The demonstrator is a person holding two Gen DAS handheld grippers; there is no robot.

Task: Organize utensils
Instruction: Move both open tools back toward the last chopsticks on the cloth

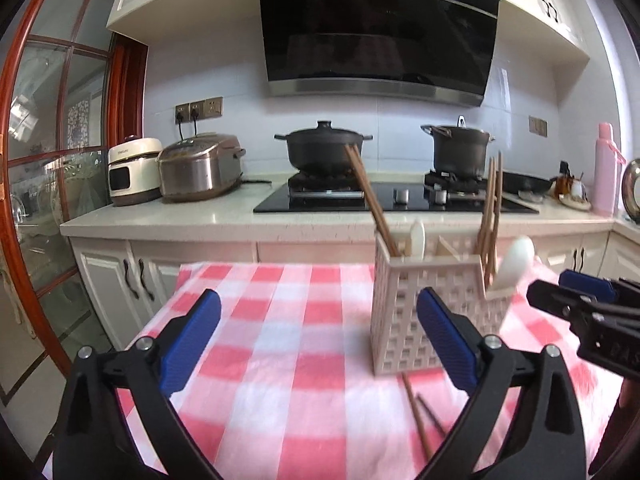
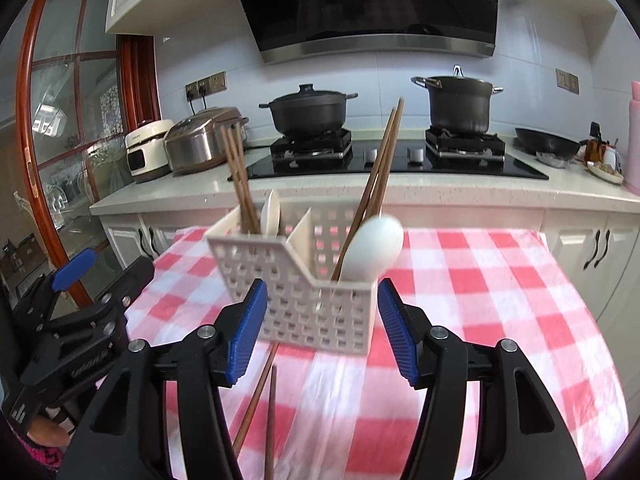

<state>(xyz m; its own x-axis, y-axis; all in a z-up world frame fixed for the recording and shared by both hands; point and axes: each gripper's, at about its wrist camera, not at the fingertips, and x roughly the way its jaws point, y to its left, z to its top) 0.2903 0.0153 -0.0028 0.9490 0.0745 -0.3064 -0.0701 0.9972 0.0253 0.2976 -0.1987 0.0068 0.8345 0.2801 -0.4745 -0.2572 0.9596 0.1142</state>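
Here, item one: a white lattice caddy (image 2: pixel 308 300) stood on the checked-cloth worktop (image 2: pixel 500 280), taken as the landmark. Its left compartment held brown chopsticks (image 2: pixel 236 176) and a small white spoon (image 2: pixel 270 212); its right compartment held a second chopstick pair (image 2: pixel 380 168) and a large white spoon (image 2: pixel 372 252), blurred. Two loose chopsticks (image 2: pixel 264 400) lay on the cloth at the caddy's near side. The right hand-held gripper (image 2: pixel 320 332) hung in front of the caddy, jaws apart and gripping nothing. The left hand-held gripper (image 1: pixel 320 340) sat to the caddy's left, jaws wide apart, empty.
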